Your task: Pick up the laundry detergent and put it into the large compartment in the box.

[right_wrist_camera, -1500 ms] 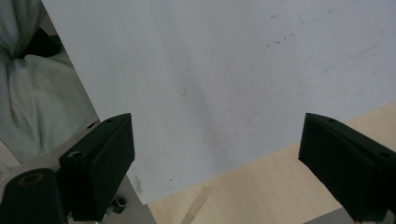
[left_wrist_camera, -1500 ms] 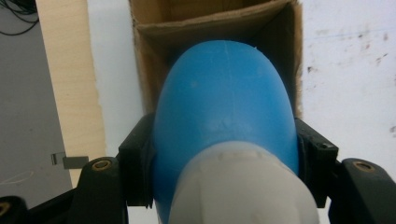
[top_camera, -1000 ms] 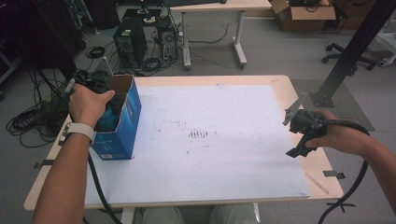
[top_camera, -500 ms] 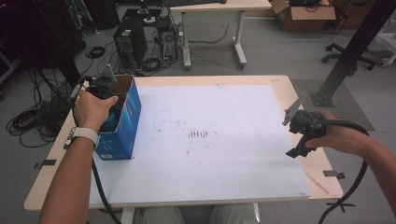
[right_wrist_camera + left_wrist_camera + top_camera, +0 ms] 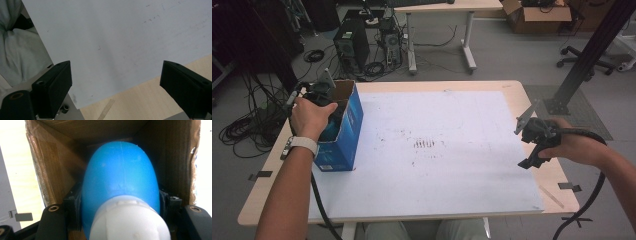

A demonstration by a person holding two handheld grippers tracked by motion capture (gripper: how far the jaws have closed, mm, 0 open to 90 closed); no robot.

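While the left gripper [image 5: 120, 220] clamps a blue bottle [image 5: 121, 177] inside the box [image 5: 346, 125] — no legible label — right gripper [image 5: 116, 87] jaws gape.

On my feed the pale wooden table top [image 5: 518, 92] looks smooth and matt, most of it covered by a large white paper sheet [image 5: 452, 120] with a flat finish, scuffed with small dark marks. The blue cardboard box [image 5: 348, 131] has a slightly glossy printed outside; inside, in the left gripper view, I see raw brown board, rough and fibrous, with shiny tape along one edge. The smooth blue plastic bottle [image 5: 121, 177] carries a soft sheen and a faint mould seam; its white plastic cap [image 5: 128, 222] looks ribbed and duller. My right gripper [image 5: 116, 87] has matt black jaws, faintly grainy.
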